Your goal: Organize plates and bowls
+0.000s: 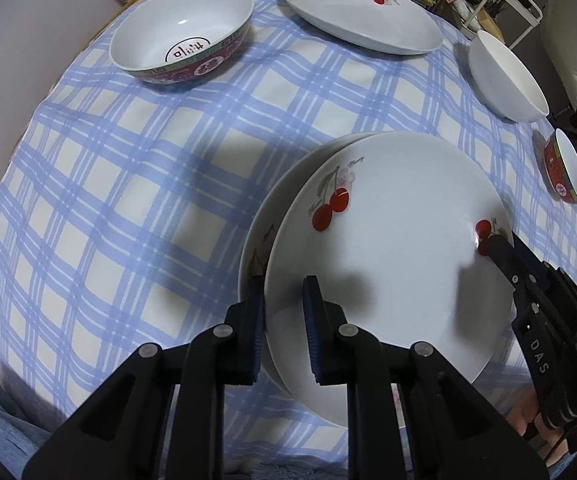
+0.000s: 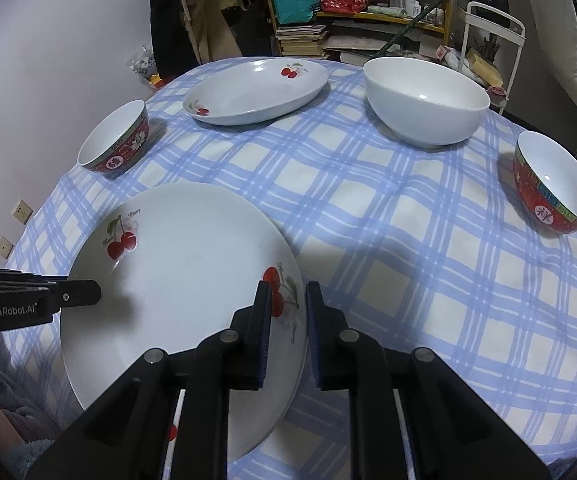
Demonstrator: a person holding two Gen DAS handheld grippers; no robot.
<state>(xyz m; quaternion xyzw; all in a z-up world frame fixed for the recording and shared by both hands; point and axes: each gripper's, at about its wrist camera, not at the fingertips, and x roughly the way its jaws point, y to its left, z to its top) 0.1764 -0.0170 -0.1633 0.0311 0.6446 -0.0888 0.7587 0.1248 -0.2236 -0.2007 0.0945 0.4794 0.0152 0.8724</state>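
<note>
Left wrist view: left gripper (image 1: 284, 328) clamps rim of top cherry plate (image 1: 388, 248), lower centre, over second plate (image 1: 264, 224). Right wrist view: right gripper (image 2: 286, 336) pinches same plate's (image 2: 176, 280) opposite rim, lower left; white bowl (image 2: 424, 100) upper right.

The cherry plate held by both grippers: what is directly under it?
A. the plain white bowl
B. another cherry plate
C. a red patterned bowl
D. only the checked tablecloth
B: in the left wrist view, the rim of a second cherry plate shows beneath the held cherry plate.
</note>
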